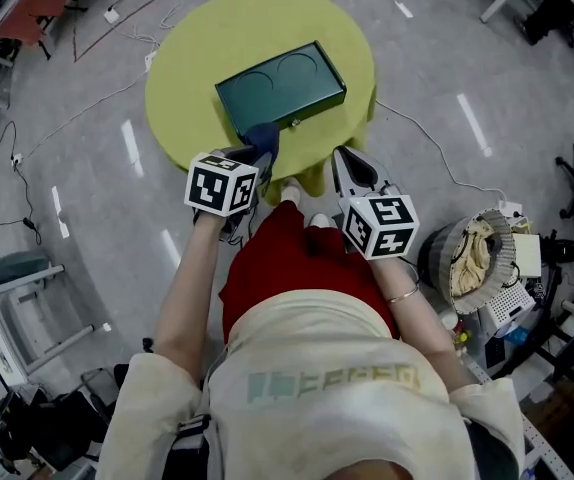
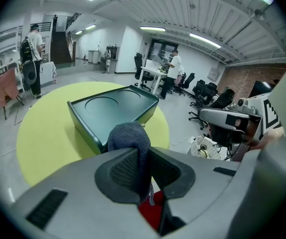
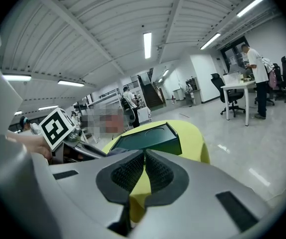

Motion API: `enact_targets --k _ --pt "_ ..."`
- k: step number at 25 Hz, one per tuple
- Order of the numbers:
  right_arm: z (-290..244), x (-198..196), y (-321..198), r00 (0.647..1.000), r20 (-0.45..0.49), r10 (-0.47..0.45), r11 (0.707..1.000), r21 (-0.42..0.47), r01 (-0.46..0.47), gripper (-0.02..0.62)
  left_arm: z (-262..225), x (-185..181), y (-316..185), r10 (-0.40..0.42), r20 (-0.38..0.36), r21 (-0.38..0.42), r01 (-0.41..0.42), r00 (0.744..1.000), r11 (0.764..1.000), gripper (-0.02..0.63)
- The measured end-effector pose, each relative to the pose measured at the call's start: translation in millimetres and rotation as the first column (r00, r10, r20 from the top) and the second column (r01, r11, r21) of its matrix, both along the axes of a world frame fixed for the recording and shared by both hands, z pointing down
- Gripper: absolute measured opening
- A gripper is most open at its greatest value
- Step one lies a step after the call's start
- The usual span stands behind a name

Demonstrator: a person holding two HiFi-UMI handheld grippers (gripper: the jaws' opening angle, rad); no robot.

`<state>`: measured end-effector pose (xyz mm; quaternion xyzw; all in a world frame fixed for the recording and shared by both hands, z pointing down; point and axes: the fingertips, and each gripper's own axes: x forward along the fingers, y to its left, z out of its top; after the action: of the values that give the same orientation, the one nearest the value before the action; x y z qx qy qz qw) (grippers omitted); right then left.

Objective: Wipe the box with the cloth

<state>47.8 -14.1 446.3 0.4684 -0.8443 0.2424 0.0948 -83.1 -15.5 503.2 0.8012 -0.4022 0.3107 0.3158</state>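
Observation:
A dark green box [image 1: 280, 88] with two round hollows in its top lies on the round yellow-green table [image 1: 197, 78]; it also shows in the left gripper view [image 2: 113, 108] and the right gripper view [image 3: 148, 137]. My left gripper [image 1: 259, 146] is shut on a dark blue cloth [image 2: 130, 141], held just short of the box's near edge. The cloth [image 1: 263, 136] pokes out past the jaws. My right gripper [image 1: 352, 168] hangs at the table's near right edge, shut with nothing between its pads.
A white cable [image 1: 437, 153] runs across the grey floor right of the table. A round basket [image 1: 477, 258] stands at the right beside my arm. Metal racks [image 1: 17, 308] stand at the left. People and office chairs [image 2: 203, 91] are far off.

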Motion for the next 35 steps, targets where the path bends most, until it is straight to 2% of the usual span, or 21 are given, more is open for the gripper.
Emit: enact_targets --k 5,10,14,20,30,35 --pt "0 9 -11 0.998 -0.002 0.061 0.998 -0.011 -0.061 0.038 2 18 -22 0.070 -0.003 -0.015 -0.070 0.998 0.997 0.071" --pt "0 25 -25 0.989 -0.003 0.151 0.988 -0.023 -0.151 0.038 -2 47 -46 0.176 -0.015 -0.017 -0.177 0.984 0.984 0.071" --pt "1 38 -28 0.978 -0.002 0.207 0.978 -0.034 -0.207 0.038 -3 72 -60 0.253 -0.012 -0.026 -0.253 0.967 0.967 0.071" --pt "7 63 -35 0.952 -0.002 0.305 0.951 -0.052 -0.305 0.038 0 107 -76 0.368 -0.014 -0.040 -0.368 0.930 0.929 0.071" --pt "14 83 -35 0.909 -0.014 0.416 0.906 -0.084 -0.416 0.038 2 145 -95 0.467 -0.035 -0.071 -0.468 0.884 0.881 0.071" --pt "17 91 -37 0.890 -0.021 0.455 0.885 -0.100 -0.455 0.038 1 163 -104 0.481 -0.071 -0.092 -0.486 0.874 0.869 0.071"
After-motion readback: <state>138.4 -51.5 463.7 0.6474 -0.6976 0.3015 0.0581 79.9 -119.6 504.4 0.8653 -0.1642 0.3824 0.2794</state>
